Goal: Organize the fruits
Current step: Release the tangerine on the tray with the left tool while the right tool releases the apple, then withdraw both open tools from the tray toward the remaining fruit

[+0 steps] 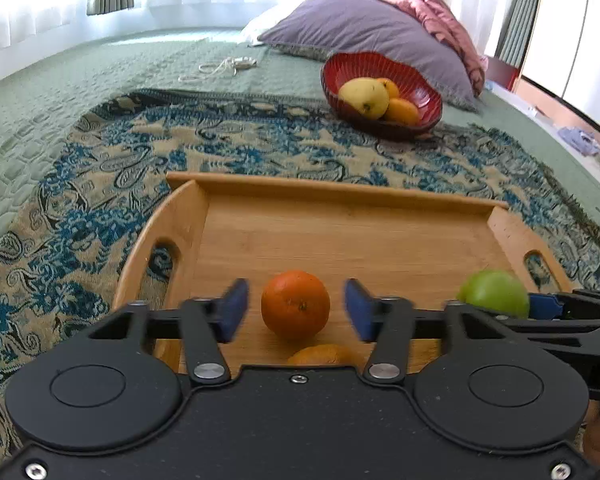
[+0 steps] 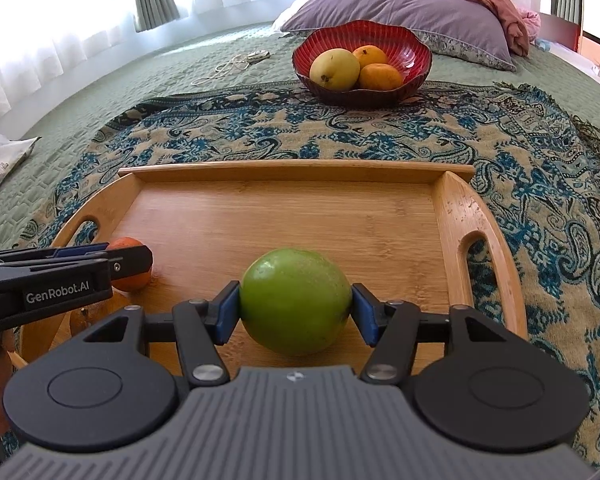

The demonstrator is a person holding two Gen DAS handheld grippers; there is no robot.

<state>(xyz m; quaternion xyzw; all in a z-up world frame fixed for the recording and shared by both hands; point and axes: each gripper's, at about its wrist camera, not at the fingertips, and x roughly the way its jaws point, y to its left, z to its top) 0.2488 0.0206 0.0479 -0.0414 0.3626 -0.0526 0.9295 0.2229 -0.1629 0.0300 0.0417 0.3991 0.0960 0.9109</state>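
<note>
A wooden tray (image 1: 340,232) lies on a patterned cloth. An orange (image 1: 295,304) sits on it between the blue pads of my left gripper (image 1: 296,310), which is open with gaps on both sides. A second orange fruit (image 1: 324,355) shows just behind, partly hidden by the gripper body. My right gripper (image 2: 296,308) is shut on a green apple (image 2: 296,300) over the tray (image 2: 284,216); the apple also shows in the left wrist view (image 1: 494,292). A red bowl (image 1: 380,66) further back holds a yellow fruit (image 1: 363,97) and two orange fruits.
The bowl (image 2: 362,46) stands at the far edge of the patterned cloth (image 2: 540,184) on a green bedspread. A purple pillow (image 2: 400,0) and pink fabric lie behind it. A white cord (image 2: 236,65) lies left of the bowl. Papers (image 2: 4,156) lie at far left.
</note>
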